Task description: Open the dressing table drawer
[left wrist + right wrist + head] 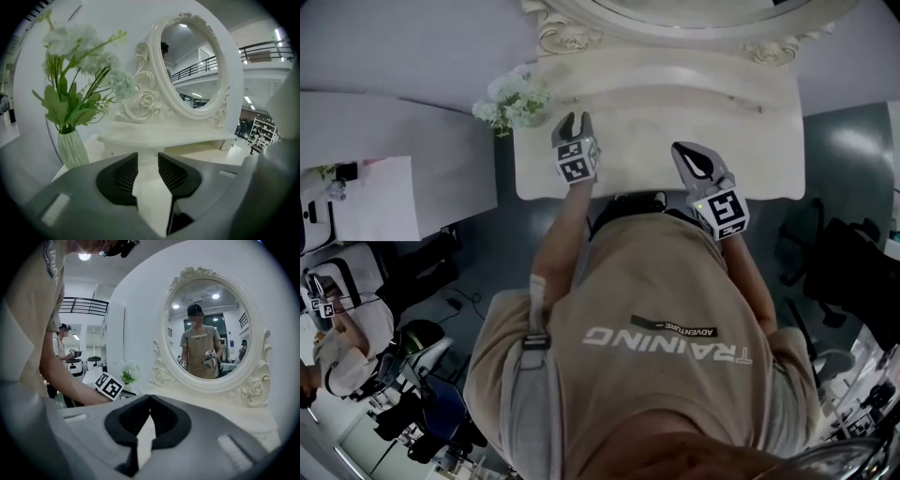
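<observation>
The white dressing table stands in front of me, its oval mirror set on a low raised shelf. A shut drawer front with a small knob sits under that shelf at the left. My left gripper hovers over the tabletop's left part, pointing at the shelf. Its jaws are open and nothing is between them. My right gripper is held above the table's front edge to the right. Its jaws are shut, with their tips touching and nothing in them.
A pale green vase of white flowers stands on the table's left corner, close to my left gripper. A white desk with paper lies to the left, and a black chair to the right. Another person sits at the lower left.
</observation>
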### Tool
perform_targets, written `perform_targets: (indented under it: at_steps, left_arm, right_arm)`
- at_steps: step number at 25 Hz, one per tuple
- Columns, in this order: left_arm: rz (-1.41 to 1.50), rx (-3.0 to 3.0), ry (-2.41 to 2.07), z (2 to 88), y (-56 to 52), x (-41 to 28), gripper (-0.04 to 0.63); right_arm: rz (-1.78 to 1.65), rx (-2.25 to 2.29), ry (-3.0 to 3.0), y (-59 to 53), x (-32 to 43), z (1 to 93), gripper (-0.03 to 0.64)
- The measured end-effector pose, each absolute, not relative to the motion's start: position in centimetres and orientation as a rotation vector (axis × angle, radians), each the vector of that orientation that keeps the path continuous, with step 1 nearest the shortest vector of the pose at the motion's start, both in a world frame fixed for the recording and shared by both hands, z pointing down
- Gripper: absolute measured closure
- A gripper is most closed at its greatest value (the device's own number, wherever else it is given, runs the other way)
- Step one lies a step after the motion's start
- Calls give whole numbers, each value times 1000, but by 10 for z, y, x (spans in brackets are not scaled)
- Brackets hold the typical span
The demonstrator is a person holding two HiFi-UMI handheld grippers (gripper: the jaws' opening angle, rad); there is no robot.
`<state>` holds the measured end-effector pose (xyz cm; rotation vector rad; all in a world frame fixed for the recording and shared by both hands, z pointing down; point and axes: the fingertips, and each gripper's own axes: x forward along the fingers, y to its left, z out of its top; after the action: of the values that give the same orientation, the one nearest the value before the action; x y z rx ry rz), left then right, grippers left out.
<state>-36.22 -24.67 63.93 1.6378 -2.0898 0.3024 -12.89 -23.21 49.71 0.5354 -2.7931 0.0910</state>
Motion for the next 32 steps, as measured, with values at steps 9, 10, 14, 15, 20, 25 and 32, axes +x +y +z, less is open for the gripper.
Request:
perform_targets:
  at_steps: [9,10,14,15,20,25,32]
  left_arm:
    - [407,1560,-2003,698,-282,-393,437]
    - [416,1554,-2000,702,-284,-396,437]
    - [438,1530,-1998,713,-290,-405,439]
    - [436,1528,-1998,714,-291,-406,439]
    - [427,1521,-2008,715,-300,-405,440]
    - [468,1519,-2023,713,-299,-404,486]
    - [495,1516,-2022,712,-290,-400,492]
  right_arm:
    - [164,634,-2714,-243,-125,520,614]
    - [166,640,-2705,-244,-125,522,614]
    - [181,645,-2671,-249,-128,533,614]
    - [189,648,-2666,-250,-129,535,614]
    - [206,659,-2638,-252,-128,543,614]
    - [217,660,-2627,-252,-125,548,614]
    - [224,651,-2630,-255,-122,552,614]
